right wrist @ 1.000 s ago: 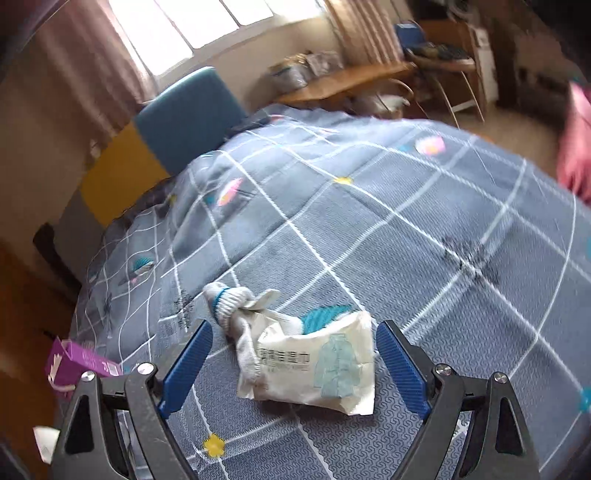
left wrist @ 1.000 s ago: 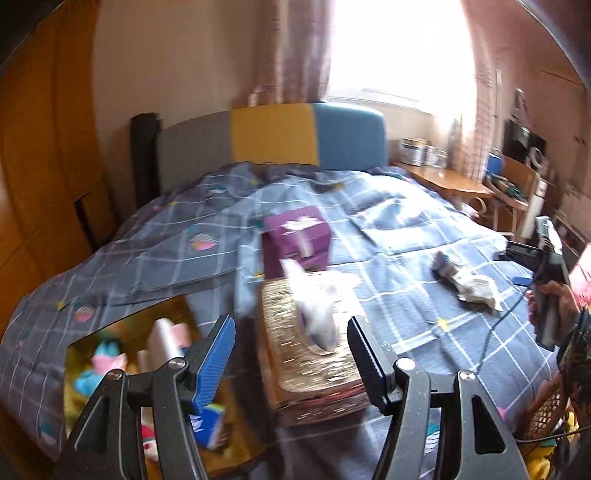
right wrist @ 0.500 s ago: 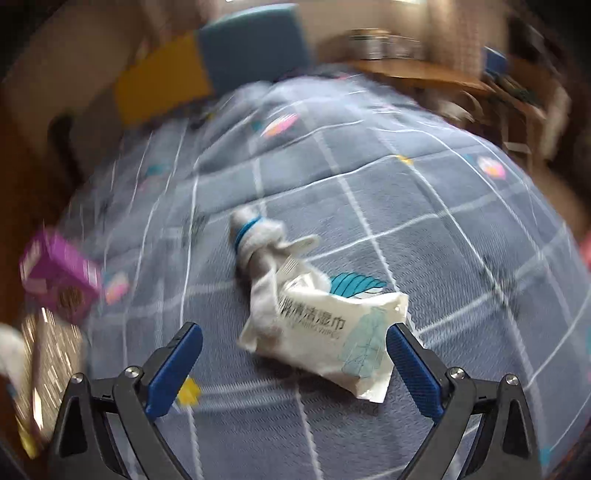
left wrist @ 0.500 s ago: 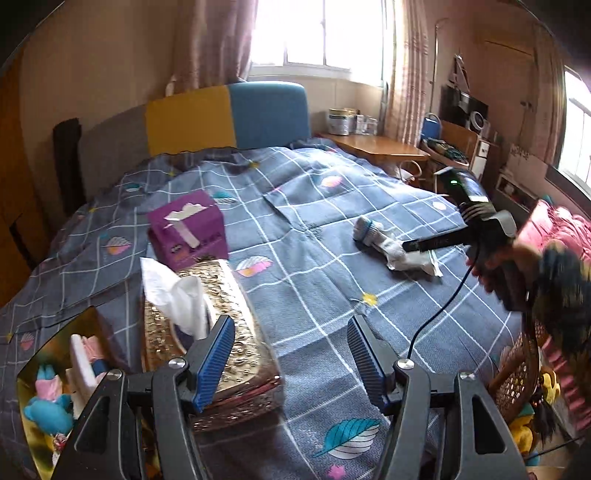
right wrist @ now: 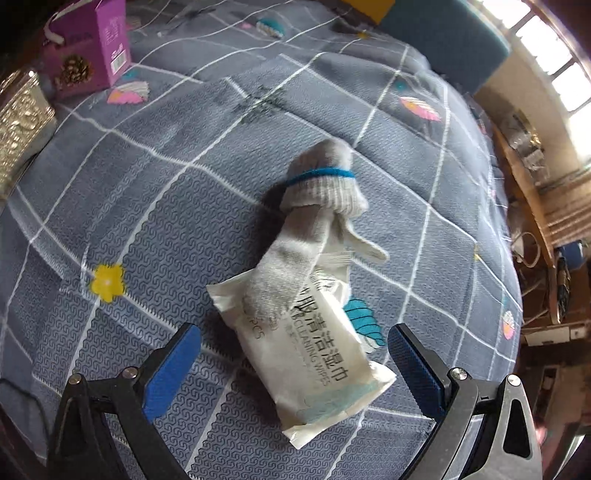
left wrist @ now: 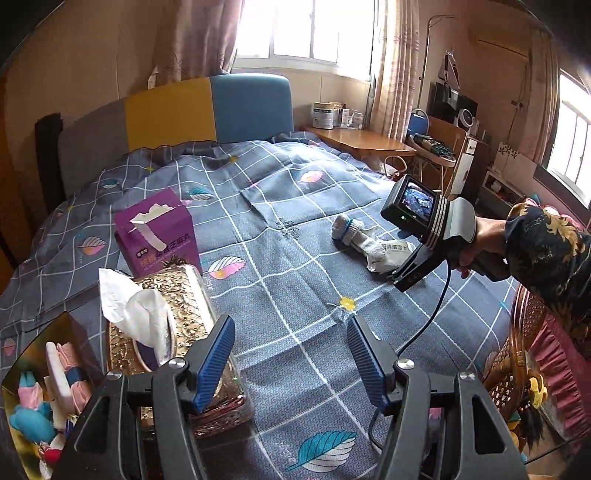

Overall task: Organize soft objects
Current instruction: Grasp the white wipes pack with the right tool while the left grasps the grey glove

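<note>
1. Underneath everything lies a bed (left wrist: 280, 236) with a grey-blue quilt crossed by white lines and dotted with leaf prints; its headboard (left wrist: 177, 114) is grey, yellow and blue.
2. Behind the bed, a bright window (left wrist: 306, 29) with curtains lights the room, and a wooden desk (left wrist: 362, 142) with tins stands by the far corner.
3. The left gripper (left wrist: 290, 363) hovers over the near edge of the bed, jaws wide apart and holding nothing.
4. The right gripper (right wrist: 293, 369) is also spread wide and holds nothing, its blue pads flanking the near end of a white wipes pack (right wrist: 314, 354) without touching it.
5. A grey sock (right wrist: 310, 221) with a blue band lies partly across the far end of the pack, near the middle of the bed.
6. Only the left view shows the right gripper from outside, held by a hand (left wrist: 476, 251) just beside the sock (left wrist: 354, 236) and pack (left wrist: 395, 251).
7. That view alone also shows a gold tissue box (left wrist: 173, 325), with a tissue sticking up, touching a purple box (left wrist: 157, 232) behind it, and a gold bin (left wrist: 48, 384) of soft toys at the left edge.
8. The right view gives the pack's printed lettering, plus a corner of the purple box (right wrist: 92, 40) and tissue box (right wrist: 22, 118) at upper left.
</note>
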